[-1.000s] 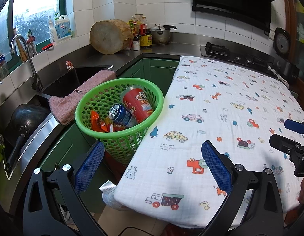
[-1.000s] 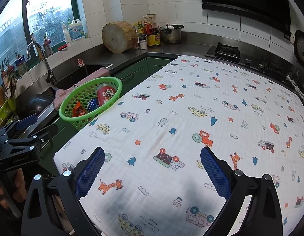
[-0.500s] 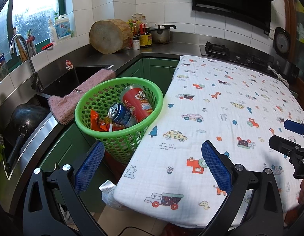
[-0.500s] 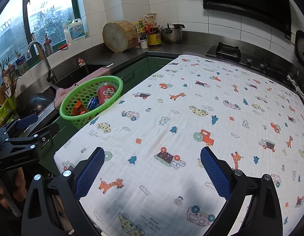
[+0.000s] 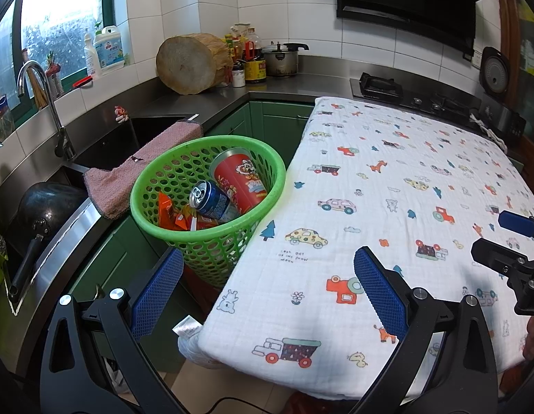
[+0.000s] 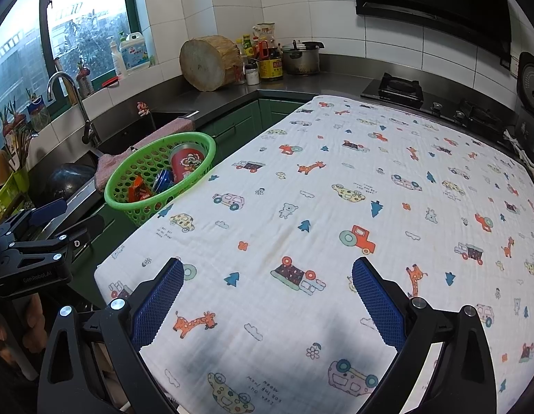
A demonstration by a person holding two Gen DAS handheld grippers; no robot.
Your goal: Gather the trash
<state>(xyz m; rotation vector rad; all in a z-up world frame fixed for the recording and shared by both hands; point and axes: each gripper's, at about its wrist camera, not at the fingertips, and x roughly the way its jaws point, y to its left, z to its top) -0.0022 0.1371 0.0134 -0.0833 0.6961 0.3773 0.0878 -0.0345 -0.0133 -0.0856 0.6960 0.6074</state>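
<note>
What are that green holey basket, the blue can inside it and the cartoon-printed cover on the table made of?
Green perforated basket: likely moulded plastic, slightly glossy, with uniform round holes. Blue drink can: probably aluminium, given its shiny silver top with a pull-tab opening. Cartoon-printed table cover: soft woven fabric, perhaps cotton muslin; it is matte, finely crinkled and drapes over the edge.

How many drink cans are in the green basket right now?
1. A blue can lies tilted in the green basket, leaning against the red snack tube, above orange wrappers. More may be hidden underneath.
</note>
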